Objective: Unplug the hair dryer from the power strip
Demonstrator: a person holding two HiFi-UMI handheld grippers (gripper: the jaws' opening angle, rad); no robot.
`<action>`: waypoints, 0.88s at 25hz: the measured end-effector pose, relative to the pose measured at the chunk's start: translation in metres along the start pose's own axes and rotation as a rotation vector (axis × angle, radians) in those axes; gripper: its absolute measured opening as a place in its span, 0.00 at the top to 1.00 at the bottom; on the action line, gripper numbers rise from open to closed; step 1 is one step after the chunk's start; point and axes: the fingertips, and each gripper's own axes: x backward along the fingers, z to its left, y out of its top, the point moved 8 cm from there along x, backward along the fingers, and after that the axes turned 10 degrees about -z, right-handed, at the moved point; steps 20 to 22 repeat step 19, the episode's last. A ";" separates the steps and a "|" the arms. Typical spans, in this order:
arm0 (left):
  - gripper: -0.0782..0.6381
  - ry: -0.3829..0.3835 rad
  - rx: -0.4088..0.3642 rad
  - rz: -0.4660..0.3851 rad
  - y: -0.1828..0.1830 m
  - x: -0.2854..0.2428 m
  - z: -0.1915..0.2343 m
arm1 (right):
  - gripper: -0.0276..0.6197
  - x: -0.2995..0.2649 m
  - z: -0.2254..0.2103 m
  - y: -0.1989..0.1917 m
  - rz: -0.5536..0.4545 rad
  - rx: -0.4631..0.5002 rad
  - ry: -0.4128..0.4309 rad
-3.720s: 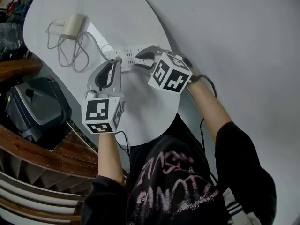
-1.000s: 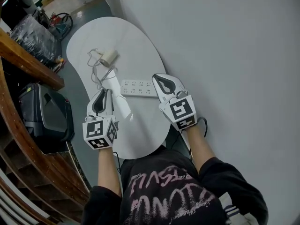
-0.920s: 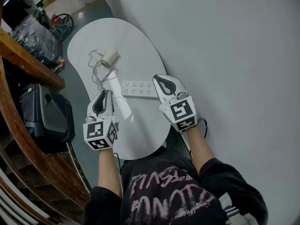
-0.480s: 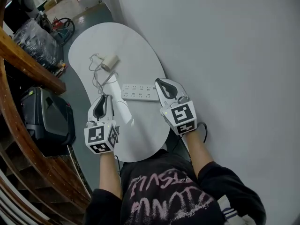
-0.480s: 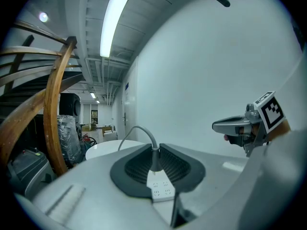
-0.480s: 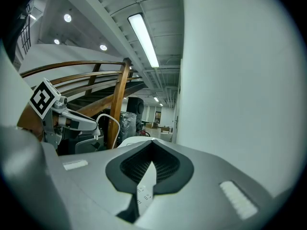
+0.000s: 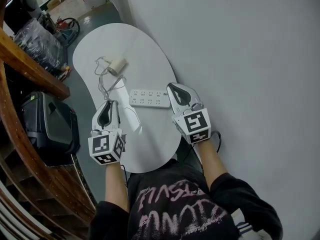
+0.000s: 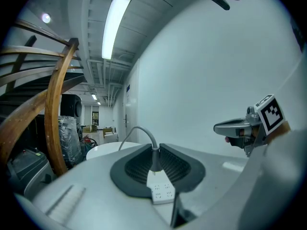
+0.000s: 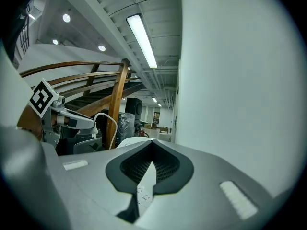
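hair dryer [image 7: 118, 64], boxy white, looped cord [image 7: 103, 82]

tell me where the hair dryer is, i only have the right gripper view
observer: The hair dryer lies near the far end of the table, past the power strip, with its cord looped beside it.
operator: anything plugged into the power strip
observer: No plug shows on it in the head view. In the left gripper view only a grey cable leaves its far end.
operator: left gripper holding anything
observer: No. Its fingers are slightly apart with nothing between them, short of the power strip.
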 end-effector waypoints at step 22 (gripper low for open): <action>0.81 -0.013 -0.026 0.002 -0.005 -0.006 0.005 | 0.95 -0.011 0.001 -0.001 -0.011 0.001 0.028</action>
